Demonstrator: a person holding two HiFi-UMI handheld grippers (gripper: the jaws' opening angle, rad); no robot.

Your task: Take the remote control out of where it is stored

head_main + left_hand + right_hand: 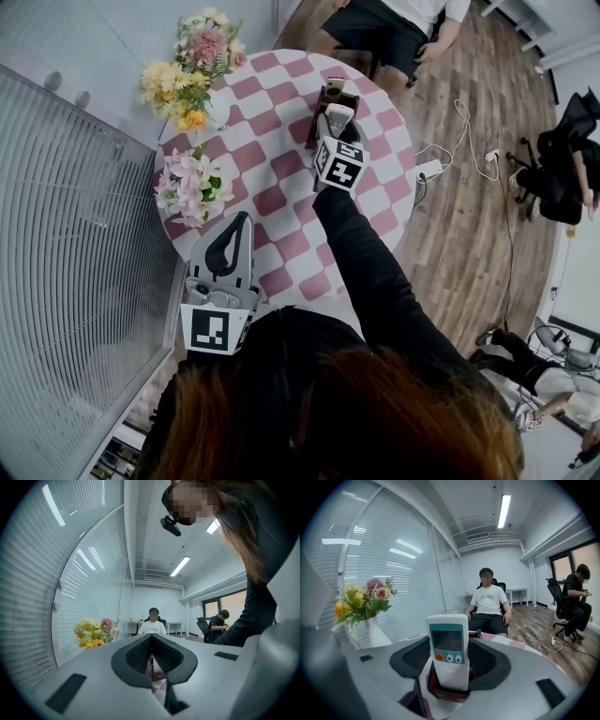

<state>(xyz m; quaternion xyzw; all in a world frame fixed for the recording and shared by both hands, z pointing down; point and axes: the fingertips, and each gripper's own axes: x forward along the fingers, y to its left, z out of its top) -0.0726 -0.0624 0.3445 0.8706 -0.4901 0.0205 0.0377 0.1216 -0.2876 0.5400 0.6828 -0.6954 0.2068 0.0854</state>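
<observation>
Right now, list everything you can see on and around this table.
Table: one, round, pink-and-white checked cloth, centre.
Yellow-pink bouquet: one, far left edge of the table.
Pink-white bouquet: one, nearer, left side of the table.
Remote control: one, white, upright in its holder, far side.
Holder: one, brown, under the remote control.
Blinds: grey, along the left.
Power strip: one, white, with cable, on the wooden floor to the right.
Seated person: one, beyond the table.
Second person: one, on an office chair, right.
Left tongs: shut, empty, near edge.
Right tongs: shut on the remote control's sides.
Sleeve: black, right arm.
</observation>
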